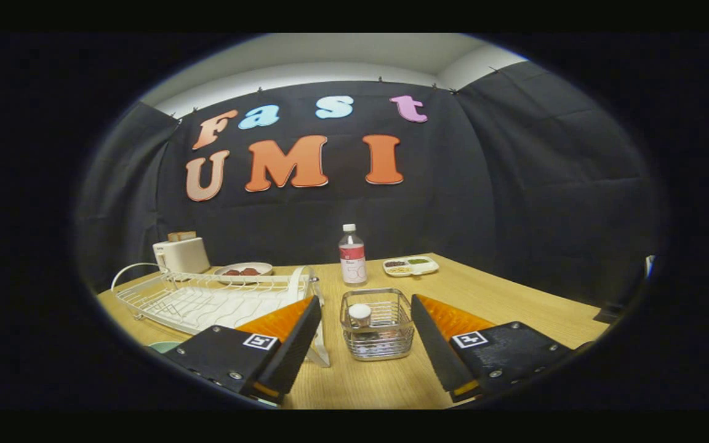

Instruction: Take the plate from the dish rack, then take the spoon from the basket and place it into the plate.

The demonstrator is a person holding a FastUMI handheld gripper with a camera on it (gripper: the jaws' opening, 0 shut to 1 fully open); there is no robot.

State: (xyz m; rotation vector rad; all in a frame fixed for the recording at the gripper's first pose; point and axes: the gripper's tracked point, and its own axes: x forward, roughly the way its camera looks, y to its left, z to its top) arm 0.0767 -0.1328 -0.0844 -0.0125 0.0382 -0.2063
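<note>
Wooden table, 1 dish rack, 1 basket between spread claw fingers, 1 bottle beyond.

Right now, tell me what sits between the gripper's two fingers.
In the gripper view, the wire basket stands on the table between the open gripper's fingers, a small white-capped item inside it.

You have the wire basket at twelve o'clock, just ahead of the fingers and in line with the gap between them, standing upright on the table. A spoon stands in it on its ten o'clock side, its pale rounded end up above the rim. The white wire rack lies at ten o'clock, just beside the basket, its near corner hidden behind your left finger. You cannot make out a plate in it from here.
</note>
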